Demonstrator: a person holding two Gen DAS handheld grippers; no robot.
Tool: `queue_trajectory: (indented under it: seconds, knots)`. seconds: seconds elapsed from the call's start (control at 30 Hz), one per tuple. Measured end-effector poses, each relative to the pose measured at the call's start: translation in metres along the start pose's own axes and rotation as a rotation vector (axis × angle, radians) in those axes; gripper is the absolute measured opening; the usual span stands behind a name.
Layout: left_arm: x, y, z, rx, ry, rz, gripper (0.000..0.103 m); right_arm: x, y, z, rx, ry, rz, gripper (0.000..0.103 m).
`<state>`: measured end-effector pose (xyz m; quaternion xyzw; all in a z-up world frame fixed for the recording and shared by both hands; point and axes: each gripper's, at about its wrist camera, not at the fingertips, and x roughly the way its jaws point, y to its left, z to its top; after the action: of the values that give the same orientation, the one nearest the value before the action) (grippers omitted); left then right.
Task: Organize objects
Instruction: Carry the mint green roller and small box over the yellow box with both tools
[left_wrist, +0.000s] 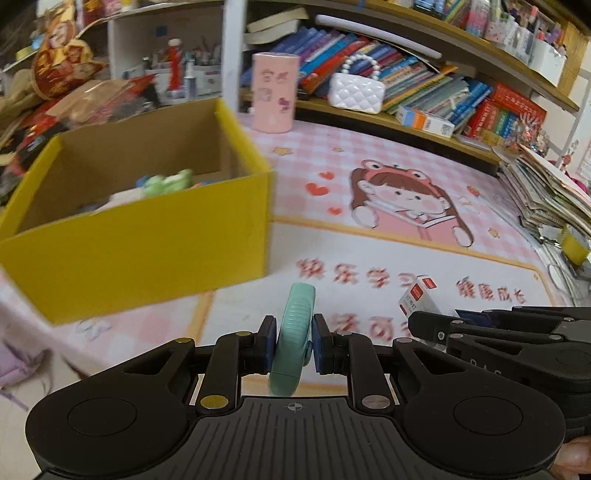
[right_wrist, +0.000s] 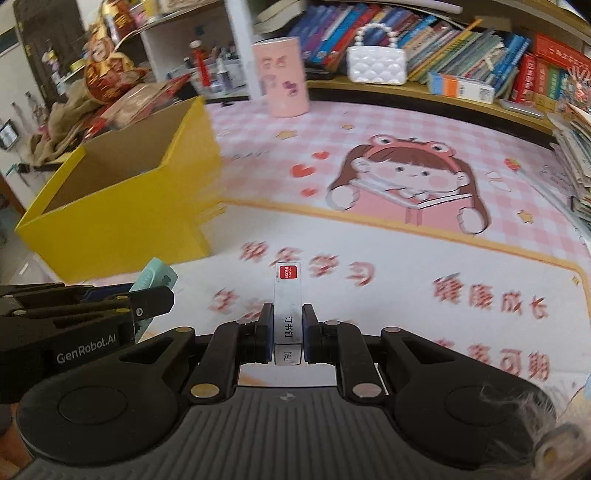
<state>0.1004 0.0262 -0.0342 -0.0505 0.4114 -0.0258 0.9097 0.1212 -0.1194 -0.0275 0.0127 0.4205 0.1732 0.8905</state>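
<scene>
My left gripper (left_wrist: 293, 343) is shut on a mint green correction tape dispenser (left_wrist: 291, 339), held upright above the pink desk mat (left_wrist: 369, 155). My right gripper (right_wrist: 287, 332) is shut on a small white staple box (right_wrist: 287, 306) with a red label. The staple box also shows in the left wrist view (left_wrist: 415, 299), and the green dispenser shows in the right wrist view (right_wrist: 153, 277). A yellow cardboard box (left_wrist: 140, 240) stands open to the left, with a green toy (left_wrist: 166, 182) and other small items inside. It also shows in the right wrist view (right_wrist: 122, 206).
A pink cylinder pen holder (left_wrist: 275, 92) stands at the mat's back edge. A white quilted mini handbag (left_wrist: 356, 90) sits on the low shelf in front of rows of books (left_wrist: 424, 81). A stack of books and papers (left_wrist: 546, 188) lies at the right. Clutter fills the back left.
</scene>
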Motion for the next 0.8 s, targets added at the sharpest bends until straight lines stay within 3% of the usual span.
queue_trajectory:
  seconds: [0.43, 0.8]
  knots:
    - [-0.049, 0.064, -0.039, -0.062, -0.012, 0.087, 0.018, -0.01, 0.082, -0.034, -0.065, 0.024, 0.086, 0.014]
    - [-0.079, 0.099, -0.053, -0.095, -0.061, 0.115, 0.018, -0.02, 0.125, -0.043, -0.108, -0.006, 0.103, 0.014]
